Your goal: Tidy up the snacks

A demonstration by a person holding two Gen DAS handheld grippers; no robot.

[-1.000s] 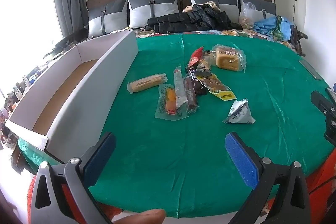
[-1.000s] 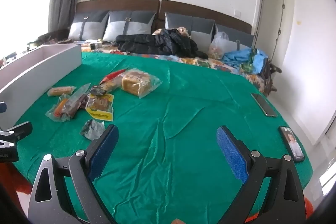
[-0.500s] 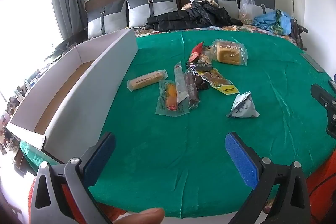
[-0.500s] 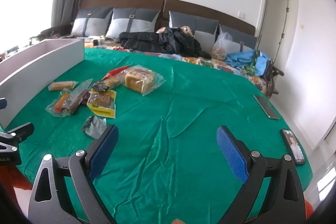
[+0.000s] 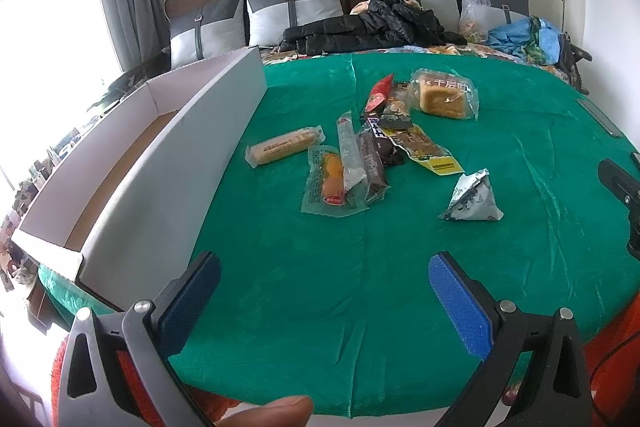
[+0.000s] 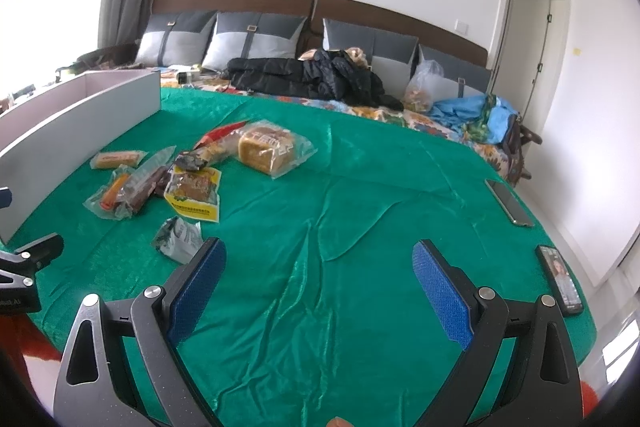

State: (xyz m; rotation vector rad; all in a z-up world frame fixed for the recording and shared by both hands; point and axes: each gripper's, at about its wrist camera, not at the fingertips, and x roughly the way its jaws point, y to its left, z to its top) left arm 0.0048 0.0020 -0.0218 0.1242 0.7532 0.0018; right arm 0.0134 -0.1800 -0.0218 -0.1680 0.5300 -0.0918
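While the left gripper (image 5: 324, 291) hangs released short of the snack packets (image 5: 352, 163), heaped ahead of its jaws beside the cardboard box (image 5: 160, 163) likely meant for them, the right gripper (image 6: 318, 281), jaws released too, has the foil packet (image 6: 178, 237) just beyond its left jaw.

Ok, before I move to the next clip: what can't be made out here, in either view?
- White tray floor: the left wrist view shows only a brown strip; its near wall hides the rest. The right wrist view shows walls only.
- Snack pile: wrappers overlap, so a count is unsure; print on the bread pack is too small to read.
- Right tongs: cut off by the left view's edge.
- Phone screen: too small.
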